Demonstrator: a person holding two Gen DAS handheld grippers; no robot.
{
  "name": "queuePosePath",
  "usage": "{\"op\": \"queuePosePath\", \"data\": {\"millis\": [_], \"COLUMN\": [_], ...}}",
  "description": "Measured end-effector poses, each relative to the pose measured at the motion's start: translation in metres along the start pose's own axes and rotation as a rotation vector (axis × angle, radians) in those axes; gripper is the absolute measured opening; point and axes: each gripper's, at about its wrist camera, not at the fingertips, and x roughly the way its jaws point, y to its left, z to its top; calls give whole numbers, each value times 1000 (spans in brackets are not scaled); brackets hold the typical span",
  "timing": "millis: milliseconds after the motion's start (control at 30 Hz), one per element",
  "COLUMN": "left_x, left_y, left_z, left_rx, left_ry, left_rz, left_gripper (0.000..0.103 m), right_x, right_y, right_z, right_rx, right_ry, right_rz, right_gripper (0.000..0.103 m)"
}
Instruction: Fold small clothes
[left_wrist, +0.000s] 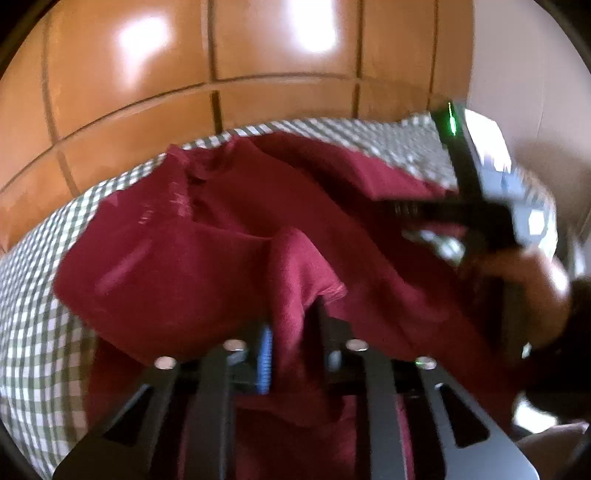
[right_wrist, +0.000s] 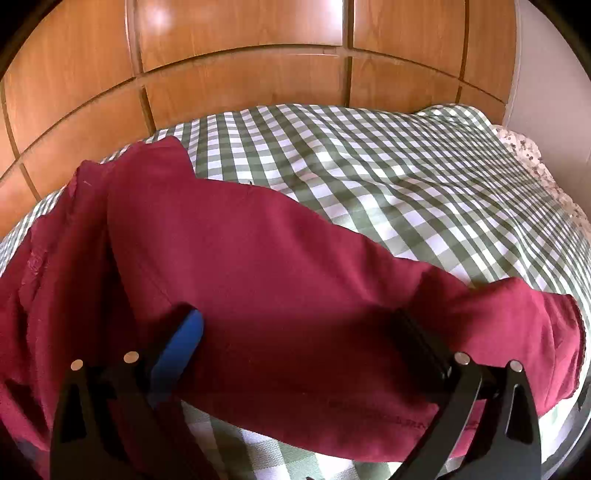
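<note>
Basically: maroon garment (right_wrist: 280, 266) soft, light, floppy; left gripper (left_wrist: 295, 332) pinching fold at centre; right gripper (right_wrist: 295, 332) spread over lower-frame hem, best hold.

Both wrist cams are looking forward and down along their gripper fingers, sitting very close over the bed (right_wrist: 369, 177). Both are facing the wooden panel wall (left_wrist: 147, 74) behind it. Both are sharing the red garment (right_wrist: 277, 277) and checked cover; left view is also catching the right gripper (left_wrist: 406, 212) at its right edge
</note>
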Motion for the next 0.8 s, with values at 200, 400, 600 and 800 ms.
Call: {"op": "queuePosePath", "data": {"millis": [200, 400, 600, 800], "left_x": [-50, -92, -111, -120], "left_y": [60, 152, 245, 316], "left_z": [15, 21, 13, -2], "left_rx": [-105, -293, -416, -499], "left_ry": [-90, -178, -203, -192], "left_rz": [17, 173, 382, 558], "left_gripper": [11, 11, 11, 11], "right_x": [0, -1, -1, 0], "right_y": [0, 0, -1, -2], "right_z": [0, -1, 0, -1], "right_rx": [0, -4, -3, -4], "right_ry": [-2, 0, 2, 4], "right_rz": [2, 0, 3, 1], "right_gripper": [101, 101, 101, 101]}}
